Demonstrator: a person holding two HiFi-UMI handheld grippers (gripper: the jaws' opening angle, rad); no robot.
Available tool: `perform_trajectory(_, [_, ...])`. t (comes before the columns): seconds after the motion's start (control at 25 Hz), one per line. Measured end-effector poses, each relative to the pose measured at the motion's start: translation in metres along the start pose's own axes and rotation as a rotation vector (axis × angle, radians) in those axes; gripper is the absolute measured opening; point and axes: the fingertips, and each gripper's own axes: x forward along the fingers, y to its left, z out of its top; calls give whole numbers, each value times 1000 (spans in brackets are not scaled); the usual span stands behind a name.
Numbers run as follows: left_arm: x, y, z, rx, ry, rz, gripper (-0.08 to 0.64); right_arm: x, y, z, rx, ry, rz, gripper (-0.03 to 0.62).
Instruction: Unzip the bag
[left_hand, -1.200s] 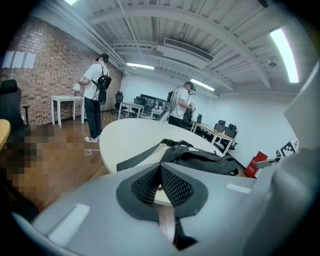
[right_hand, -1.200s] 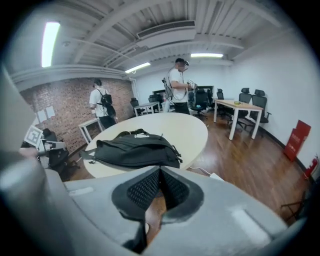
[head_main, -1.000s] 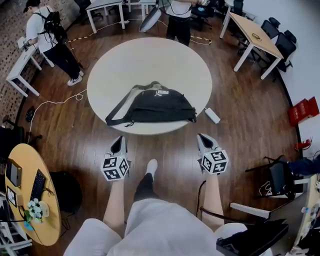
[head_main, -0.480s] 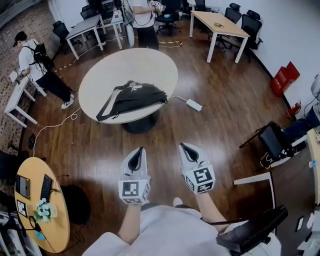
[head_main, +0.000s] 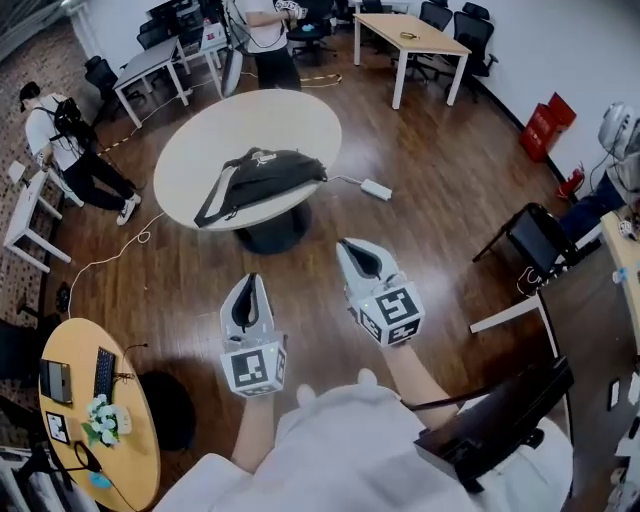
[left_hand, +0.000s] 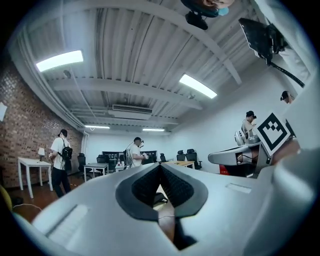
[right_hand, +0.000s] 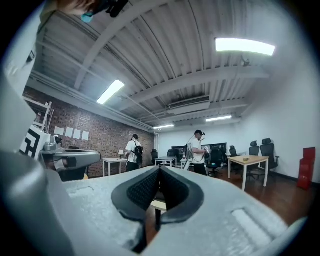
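A black bag (head_main: 262, 177) with a strap lies on the round white table (head_main: 215, 136), far ahead in the head view. My left gripper (head_main: 251, 287) and right gripper (head_main: 352, 251) hang over the wooden floor, well short of the table. Both are shut with nothing between the pads. In the left gripper view the closed fingertips (left_hand: 160, 167) point across the room, and a sliver of the table shows behind them. The right gripper's fingertips (right_hand: 160, 172) also meet, with the table's pedestal behind them.
A white power strip (head_main: 376, 189) lies on the floor right of the table. A round wooden desk (head_main: 95, 420) stands at my left, a black chair (head_main: 530, 240) and a dark case (head_main: 490, 425) at my right. People stand at the far desks (head_main: 150, 62).
I have stepped back from the table: the bag and table now sit farther away and left. Both grippers stayed shut and rose toward level.
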Motion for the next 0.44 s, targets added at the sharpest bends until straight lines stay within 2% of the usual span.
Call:
perform_trajectory(0.08, [-6, 1, -1, -9, 10, -7, 17, -3, 9, 0, -24, 11, 7, -9])
perform_trajectory(0.24, [-14, -5, 0, -21, 15, -28, 17, -11, 9, -12, -4, 64, -18, -9])
perform_trajectory(0.44, [-21, -1, 5, -27, 21, -41, 17, -12, 18, 0, -26, 50, -27, -9])
